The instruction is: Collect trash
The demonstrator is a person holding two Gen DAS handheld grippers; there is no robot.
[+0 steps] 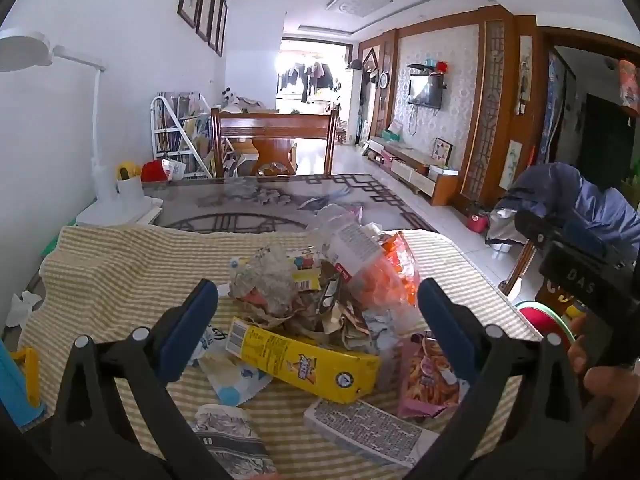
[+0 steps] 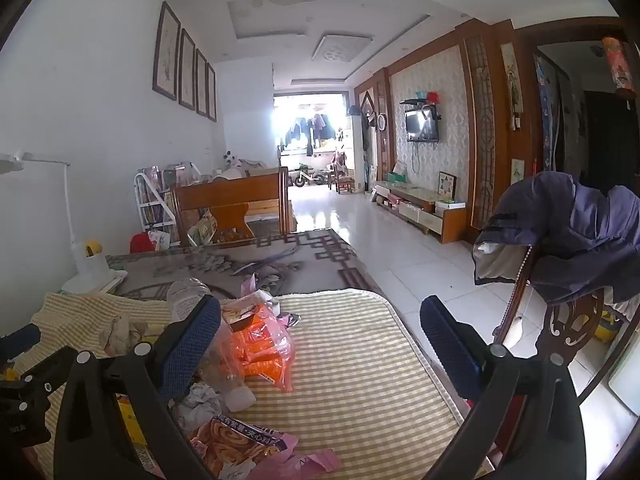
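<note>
Striped woven cloth (image 1: 120, 272) covers the tabletop, trash pile (image 1: 320, 296) heaped mid-frame: crumpled clear bottle (image 1: 352, 240), orange snack bag (image 2: 260, 344), flat yellow carton (image 1: 308, 360), pink wrapper (image 1: 432, 376). Left gripper (image 1: 318, 300) fingers spread wide over the pile, clamping nothing. Right gripper (image 2: 320, 320) fingers equally apart, empty; its left finger (image 2: 192, 344) hides part of the pile.

Piled trash (image 1: 320, 300) heaped mid-bench, blocking the way straight ahead of the left claw (image 1: 318, 300), jaws spread wide over it. Bare striped cloth (image 2: 360, 360) to the right of the pile, open for passage under the right claw (image 2: 320, 344), also spread wide. White lamp (image 1: 100, 184) at far left. Chair draped with a blue jacket (image 2: 572, 232) just off the right edge, crowding that side.
</note>
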